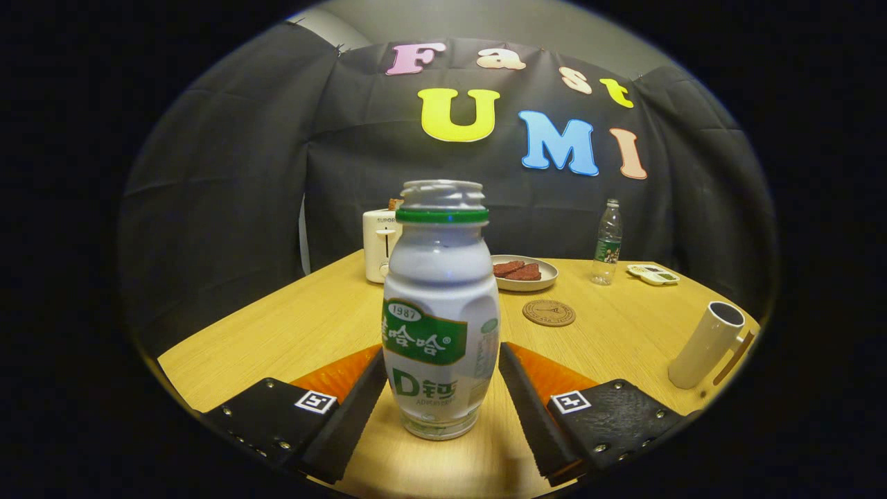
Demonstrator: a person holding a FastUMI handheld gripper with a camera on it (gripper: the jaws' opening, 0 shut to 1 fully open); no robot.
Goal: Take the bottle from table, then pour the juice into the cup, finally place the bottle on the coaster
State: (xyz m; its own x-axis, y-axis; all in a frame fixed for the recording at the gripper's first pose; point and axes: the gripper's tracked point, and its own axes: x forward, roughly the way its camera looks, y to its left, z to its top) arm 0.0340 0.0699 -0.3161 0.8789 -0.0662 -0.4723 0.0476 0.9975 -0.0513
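While its two ridged fingers stand on either side of the bottle (441,312), the gripper (441,388) is spread to about the bottle's width, and whether the pads actually press on the plastic cannot be told; a thin gap seems to show on each side. The bottle stands upright on the table (277,339), between the fingers, a squat rounded body of milky white plastic with a green and white label, a green ring at the neck and an open, threaded mouth with no cap. The table is pale wood-grain laminate with a smooth matte face. Just beyond the bottle and slightly to the right lies the coaster (549,312), a flat brown disc with a stamped pattern, bare on top. Farther right, near the table's edge, the cup (707,344) is a tall plain cream cylinder with a dark open mouth, standing apart from everything else. Behind the bottle sit a white boxy toaster (378,245) and a shallow pale plate (547,276) carrying dark reddish-brown slices. A slim clear water bottle (608,242) with a green label stands beyond the coaster, and a small flat white tray (653,274) lies beside it.
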